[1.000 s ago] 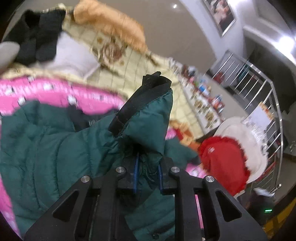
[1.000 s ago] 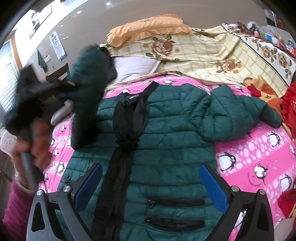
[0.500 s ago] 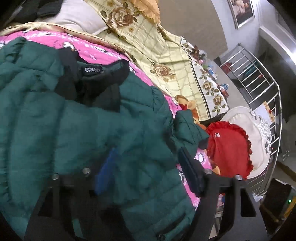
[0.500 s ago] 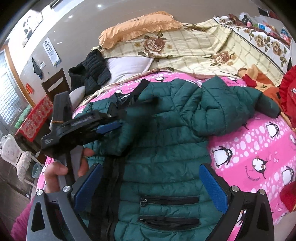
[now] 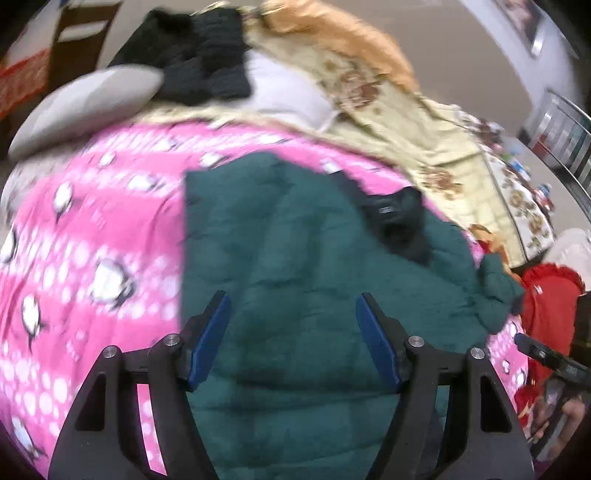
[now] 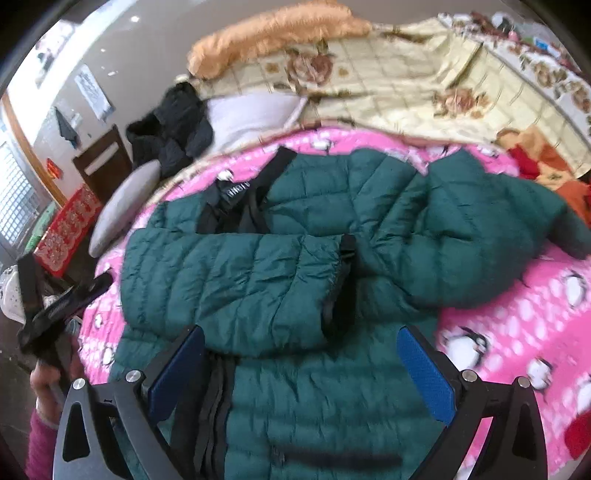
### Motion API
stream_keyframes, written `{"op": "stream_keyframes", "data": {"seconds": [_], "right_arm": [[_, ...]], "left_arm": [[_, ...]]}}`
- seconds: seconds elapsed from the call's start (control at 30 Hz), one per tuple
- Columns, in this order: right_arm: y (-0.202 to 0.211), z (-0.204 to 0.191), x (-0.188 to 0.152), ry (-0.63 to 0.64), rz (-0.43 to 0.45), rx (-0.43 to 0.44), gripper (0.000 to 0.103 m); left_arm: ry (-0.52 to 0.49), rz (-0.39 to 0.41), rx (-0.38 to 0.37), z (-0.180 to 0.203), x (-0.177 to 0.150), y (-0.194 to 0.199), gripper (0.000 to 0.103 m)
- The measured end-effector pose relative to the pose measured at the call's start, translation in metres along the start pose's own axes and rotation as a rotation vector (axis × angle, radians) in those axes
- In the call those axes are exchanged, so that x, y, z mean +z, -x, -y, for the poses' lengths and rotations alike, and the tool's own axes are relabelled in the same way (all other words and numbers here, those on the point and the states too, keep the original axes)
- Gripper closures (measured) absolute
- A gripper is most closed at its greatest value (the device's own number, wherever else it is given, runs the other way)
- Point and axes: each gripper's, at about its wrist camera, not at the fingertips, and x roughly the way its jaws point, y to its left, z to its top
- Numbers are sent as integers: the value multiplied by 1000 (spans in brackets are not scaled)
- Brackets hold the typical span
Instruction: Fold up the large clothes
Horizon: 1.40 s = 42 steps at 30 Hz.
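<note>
1. Seeing dark green quilted puffer jacket (image 6: 332,280) flat on pink penguin-print blanket (image 6: 517,332), one sleeve (image 6: 236,288) folded across chest.
2. My left gripper (image 5: 293,339) jaws wide, empty, above jacket.
3. My right gripper (image 6: 301,373) jaws wide, empty.

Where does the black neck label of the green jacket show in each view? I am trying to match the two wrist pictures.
Left wrist: the black neck label sits right of centre, above the open left gripper.
Right wrist: the label sits upper left of centre, above the folded sleeve.
Shared landmark: the orange pillow at the top.
</note>
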Motion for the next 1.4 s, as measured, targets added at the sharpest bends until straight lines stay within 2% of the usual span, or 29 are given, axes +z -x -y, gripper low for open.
{"op": "stream_keyframes", "data": {"seconds": [0.17,0.2,0.23,0.27,0.3,0.37,0.4,0.43,0.5,0.53,0.6,0.67,0.73,0.9,1.0,1.07,1.17,1.23,1.3,1.33,1.4], "right_arm": [[-66,13,15,-92,-84,19,2],[-74,14,15,-108,-99,34,8],[-85,16,15,-133,-123,66,25],[-91,16,15,-141,-134,91,36],[-98,14,15,-134,-148,124,58],[-99,2,17,-54,-128,93,72],[-96,-4,18,-12,-106,74,82],[-86,-13,22,45,-64,42,86],[-64,-25,30,116,31,4,88],[-49,-30,35,149,95,-8,88],[-30,-35,45,185,165,-36,89],[-20,-34,51,199,202,-75,89],[-17,-26,57,207,242,-154,89],[-47,17,59,123,192,-231,89],[-78,36,59,84,150,-226,89],[-95,48,57,83,113,-238,89],[-93,49,52,80,102,-235,88],[-80,43,48,85,111,-232,75],[-60,35,46,87,141,-206,36],[-51,31,45,92,162,-197,27],[-32,21,42,112,205,-192,27]], "left_arm": [[51,-32,43,-22,-11,-8,33],[53,-34,47,-24,-12,-9,33],[56,-37,51,-25,-12,-9,33],[60,-39,50,-27,-13,-10,33],[66,-40,46,-29,-13,-9,33],[87,-36,34,-32,-11,-6,33],[91,-31,33,-32,-9,-6,33],[91,-23,35,-31,-6,-5,33],[87,-6,35,-26,-1,-4,33],[89,2,33,-23,1,-4,33],[97,12,26,-18,4,-6,33],[97,13,32,-11,5,-11,33],[84,8,46,-5,6,-18,33],[56,-10,105,4,2,-39,33],[50,-20,154,2,1,-51,33],[55,-26,156,1,1,-55,33],[55,-24,159,0,1,-55,33],[55,-25,158,0,0,-55,33],[56,-23,158,0,0,-53,33],[57,-22,159,0,0,-54,33],[62,-20,159,0,0,-51,33]]}}
